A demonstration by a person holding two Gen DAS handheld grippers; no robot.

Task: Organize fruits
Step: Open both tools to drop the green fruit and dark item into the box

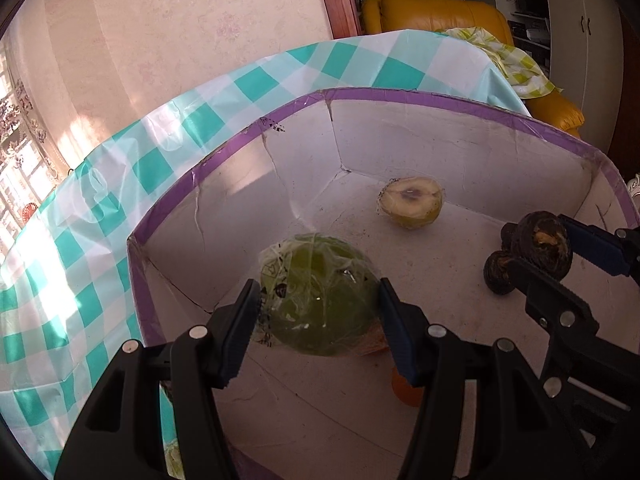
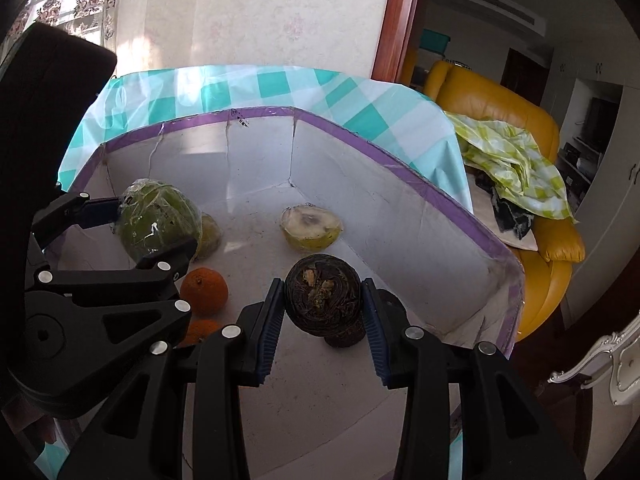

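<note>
- Left gripper (image 1: 318, 312) clamps the wrapped green fruit (image 1: 318, 294) over the white box's (image 1: 400, 148) near-left corner; long axis unclear.
- Right gripper (image 2: 323, 316) grips a dark shrivelled fruit (image 2: 322, 300), stem scar facing camera, another partly hidden behind.
- Halved fruit (image 2: 312, 227) near far corner, cut face up.
- Oranges (image 2: 204, 291) partly hidden; floor between bare.

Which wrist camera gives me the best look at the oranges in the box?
The right wrist view: one whole orange sits clear on the box floor, another peeks out below it. In the left wrist view only a sliver of orange shows behind the left gripper's finger.
</note>
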